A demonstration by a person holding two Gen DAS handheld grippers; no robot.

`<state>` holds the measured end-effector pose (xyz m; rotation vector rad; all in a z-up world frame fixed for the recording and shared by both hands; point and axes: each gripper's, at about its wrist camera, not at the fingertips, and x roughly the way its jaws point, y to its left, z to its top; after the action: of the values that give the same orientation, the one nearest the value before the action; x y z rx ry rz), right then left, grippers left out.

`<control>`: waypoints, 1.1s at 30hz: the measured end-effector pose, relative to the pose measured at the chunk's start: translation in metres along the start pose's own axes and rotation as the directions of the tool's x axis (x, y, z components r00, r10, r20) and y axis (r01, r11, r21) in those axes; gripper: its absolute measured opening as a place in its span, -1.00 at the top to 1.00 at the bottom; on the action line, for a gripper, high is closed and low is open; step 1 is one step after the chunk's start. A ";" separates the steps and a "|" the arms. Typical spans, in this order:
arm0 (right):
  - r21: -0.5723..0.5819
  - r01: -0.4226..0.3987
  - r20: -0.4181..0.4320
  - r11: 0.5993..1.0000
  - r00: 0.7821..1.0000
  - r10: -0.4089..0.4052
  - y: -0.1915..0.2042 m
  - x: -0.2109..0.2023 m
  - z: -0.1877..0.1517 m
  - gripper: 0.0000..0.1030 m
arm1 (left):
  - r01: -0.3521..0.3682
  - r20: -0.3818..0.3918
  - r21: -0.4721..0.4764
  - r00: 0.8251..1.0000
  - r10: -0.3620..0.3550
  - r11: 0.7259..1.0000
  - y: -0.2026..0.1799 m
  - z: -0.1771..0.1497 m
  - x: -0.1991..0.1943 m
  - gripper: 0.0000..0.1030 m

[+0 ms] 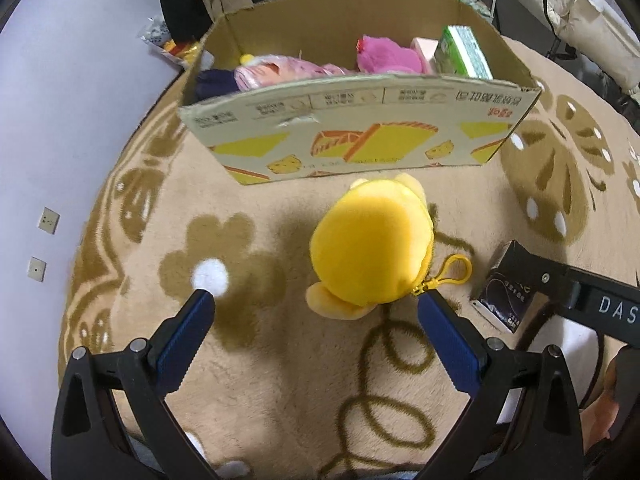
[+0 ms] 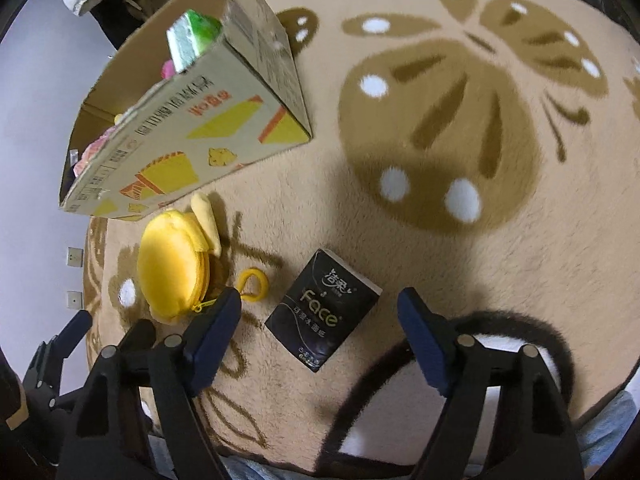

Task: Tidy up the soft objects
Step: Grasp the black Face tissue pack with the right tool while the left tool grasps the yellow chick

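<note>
- Down on the beige carpet (image 1: 280, 380), the left gripper (image 1: 314, 300) gapes wide, holding nothing, its right finger (image 1: 448, 344) just beside the yellow plush pouch (image 1: 370, 244).
- Beyond the pouch stands the cardboard box (image 1: 360, 128), with a pink plush (image 1: 388, 56) inside.
- Nearby, the right gripper (image 2: 320, 304) hangs spread and empty-handed over the black tissue pack (image 2: 322, 310), right of the pouch.

The black tissue pack (image 2: 323, 310), low in the middle of the right wrist view, says "Face" in big gold letters, with small Chinese words I cannot read. At the right edge of the left wrist view, the right gripper (image 1: 612, 308) shows white letters "DAS". The box (image 1: 360, 132) has upside-down Chinese print, too small to read.
</note>
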<state>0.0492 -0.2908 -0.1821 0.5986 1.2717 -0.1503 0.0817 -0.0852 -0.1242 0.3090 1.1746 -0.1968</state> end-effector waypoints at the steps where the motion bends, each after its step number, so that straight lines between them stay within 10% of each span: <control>1: 0.004 -0.011 -0.008 1.000 1.000 0.011 0.000 0.003 0.001 -0.44 | 0.001 -0.004 0.000 1.000 -0.001 1.000 0.000 0.001 0.002 -0.96; 13: 0.025 0.033 -0.050 0.999 0.998 -0.031 -0.005 0.029 0.014 -0.06 | 0.051 -0.058 -0.001 0.997 -0.051 0.999 -0.009 0.013 0.035 -0.95; 33: -0.026 0.029 -0.005 0.999 1.000 -0.029 -0.007 0.030 0.028 -0.04 | 0.100 -0.108 0.003 0.989 -0.099 0.995 -0.021 0.014 0.077 -0.95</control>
<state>0.0788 -0.3039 -0.2073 0.5586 1.2856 -0.1560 0.1164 -0.1092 -0.1929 0.2711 1.2971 -0.2754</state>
